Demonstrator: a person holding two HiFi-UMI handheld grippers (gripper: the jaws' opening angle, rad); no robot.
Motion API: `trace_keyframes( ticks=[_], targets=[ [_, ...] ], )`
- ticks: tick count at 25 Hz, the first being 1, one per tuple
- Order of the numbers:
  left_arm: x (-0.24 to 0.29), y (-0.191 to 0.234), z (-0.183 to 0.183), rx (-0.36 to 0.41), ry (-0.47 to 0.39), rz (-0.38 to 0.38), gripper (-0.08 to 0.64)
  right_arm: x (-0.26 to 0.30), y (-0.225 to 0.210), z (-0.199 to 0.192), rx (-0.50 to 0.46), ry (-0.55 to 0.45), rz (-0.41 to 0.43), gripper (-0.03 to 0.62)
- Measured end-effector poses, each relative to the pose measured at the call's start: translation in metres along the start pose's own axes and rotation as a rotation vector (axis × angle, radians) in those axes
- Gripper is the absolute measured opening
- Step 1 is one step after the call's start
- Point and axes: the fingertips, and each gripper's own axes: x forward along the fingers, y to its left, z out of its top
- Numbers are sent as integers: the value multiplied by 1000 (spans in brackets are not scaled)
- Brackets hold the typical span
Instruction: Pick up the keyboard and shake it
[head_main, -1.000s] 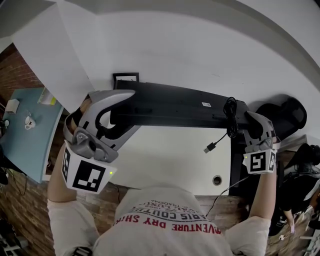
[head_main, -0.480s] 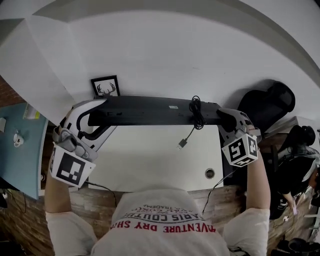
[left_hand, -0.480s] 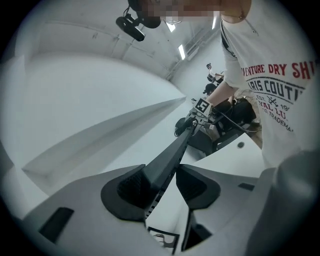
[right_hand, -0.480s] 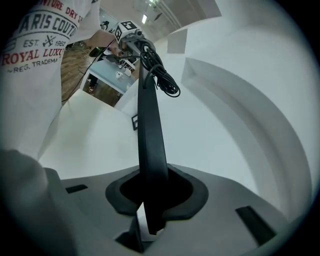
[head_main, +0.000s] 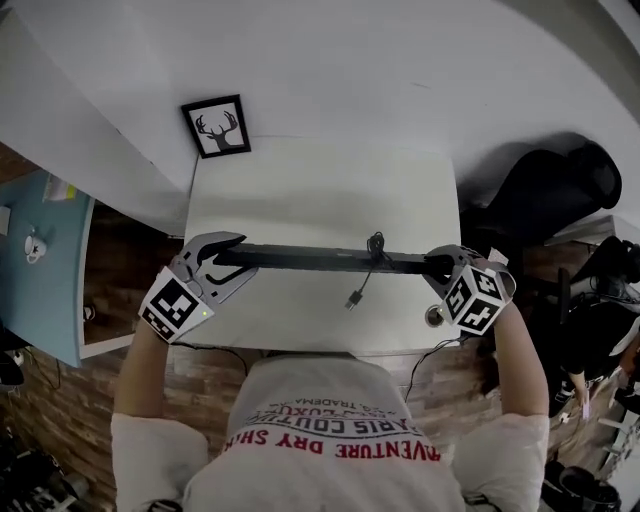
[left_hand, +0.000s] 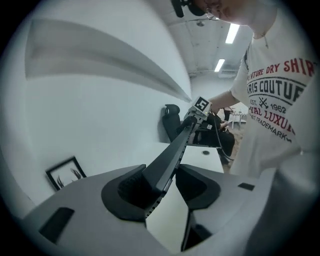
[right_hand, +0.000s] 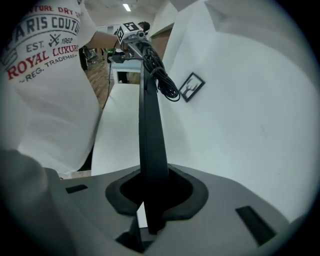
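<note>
Looking down from the head view, I see the keyboard (head_main: 320, 259) edge-on, so its keys are out of my sight. Its ends vanish between the fingers (head_main: 213, 244) of the left gripper (head_main: 222, 262) and the right gripper (head_main: 436, 266). The shirt (head_main: 340, 420) covers the worktop's (head_main: 320, 190) near edge. The cable's plug (head_main: 352, 299) is too small to identify.

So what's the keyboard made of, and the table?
The keyboard looks like matte black plastic: dull, even, thin and stiff. The table looks like smooth white laminate or painted board; no grain shows, so that's a guess.
</note>
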Motion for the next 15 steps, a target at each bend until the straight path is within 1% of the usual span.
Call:
trace_keyframes(
  ticks=[3,7,9,12,15],
  targets=[
    [11,-32,-58,-147,75,-82,196,32,45,-14,24,38,178,90],
    [20,-56,-115,-312,166,-166,198,66,90,-24,88,63,379,91],
    [27,-61,-135,-361,209,-197,198,82,104,-29,116,66,447,89],
    [31,-64,-157,-413,268,-236,198,99,118,-30,153,45,529,91],
    [34,-64,-176,-479,311,-273,198,105,120,-25,184,22,592,91]
  ],
)
